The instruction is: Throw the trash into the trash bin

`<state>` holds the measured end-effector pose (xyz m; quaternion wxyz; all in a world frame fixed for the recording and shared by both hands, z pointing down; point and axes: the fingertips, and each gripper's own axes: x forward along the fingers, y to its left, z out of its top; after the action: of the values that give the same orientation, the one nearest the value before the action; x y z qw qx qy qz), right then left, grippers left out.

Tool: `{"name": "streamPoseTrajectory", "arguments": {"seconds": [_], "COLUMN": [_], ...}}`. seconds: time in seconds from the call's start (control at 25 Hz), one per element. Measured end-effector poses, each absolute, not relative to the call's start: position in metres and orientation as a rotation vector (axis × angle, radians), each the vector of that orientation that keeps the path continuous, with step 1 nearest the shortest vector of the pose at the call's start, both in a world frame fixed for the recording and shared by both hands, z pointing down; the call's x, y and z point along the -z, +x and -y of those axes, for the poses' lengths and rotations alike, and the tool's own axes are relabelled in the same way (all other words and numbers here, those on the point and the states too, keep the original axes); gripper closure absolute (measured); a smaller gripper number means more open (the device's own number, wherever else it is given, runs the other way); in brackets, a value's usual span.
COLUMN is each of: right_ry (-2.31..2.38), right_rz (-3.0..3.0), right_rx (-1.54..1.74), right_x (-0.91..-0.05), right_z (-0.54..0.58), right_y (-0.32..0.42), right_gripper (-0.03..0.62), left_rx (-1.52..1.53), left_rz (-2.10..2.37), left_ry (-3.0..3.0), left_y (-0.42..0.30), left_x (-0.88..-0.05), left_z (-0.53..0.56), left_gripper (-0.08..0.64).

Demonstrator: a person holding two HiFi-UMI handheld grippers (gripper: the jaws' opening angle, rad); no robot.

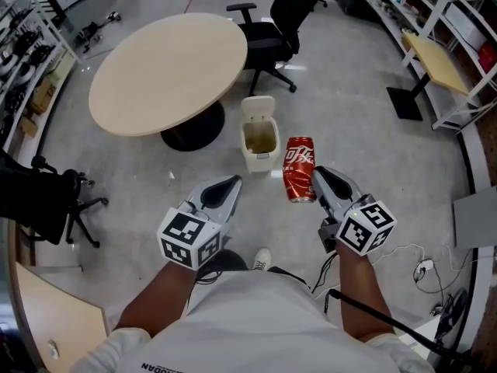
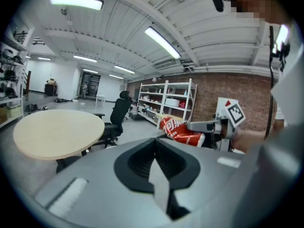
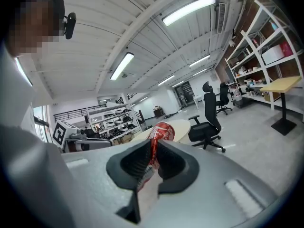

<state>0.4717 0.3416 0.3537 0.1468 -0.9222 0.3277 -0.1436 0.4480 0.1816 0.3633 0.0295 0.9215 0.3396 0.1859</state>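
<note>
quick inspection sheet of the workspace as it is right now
surface: grey floor; round table, bare top
job's things: red can gripped in right hand-held gripper; white bin on floor beside table, lid open
clutter: small pale speck near table base, too small to tell
grippers: left hand-held gripper shut, empty
cables: black cable behind right hand-held gripper; white cable on floor at right
surroundings: office chair, shelves

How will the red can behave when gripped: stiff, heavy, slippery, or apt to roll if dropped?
The red can looks dented where the right gripper pinches it, so it is probably thin-walled, empty and light. Its smooth round side may slip in the grip. Dropped on the floor, it would likely roll.
</note>
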Motion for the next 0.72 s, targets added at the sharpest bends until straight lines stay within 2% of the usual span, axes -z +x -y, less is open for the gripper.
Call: {"name": "streamPoseTrajectory", "arguments": {"seconds": [0.32,0.72], "right_ry": [-2.621,-2.642], "right_rz": [-0.947,-0.91], "right_rx": [0.456,0.489], "right_x": [-0.369,-0.373], "right_z": [-0.34,-0.34], "right_y": [0.492,0.529], "right_gripper": [0.551,0.551], "left_rx": [-0.657,-0.65], "left_rz": [-0.989,-1.002], "left_ry": [2.827,2.792], "left_y": [0.461,0.512], "left_x": [-0.382,-0.385], "left_z": [-0.173,-0.171], "left_gripper": [0.552,0.552]}}
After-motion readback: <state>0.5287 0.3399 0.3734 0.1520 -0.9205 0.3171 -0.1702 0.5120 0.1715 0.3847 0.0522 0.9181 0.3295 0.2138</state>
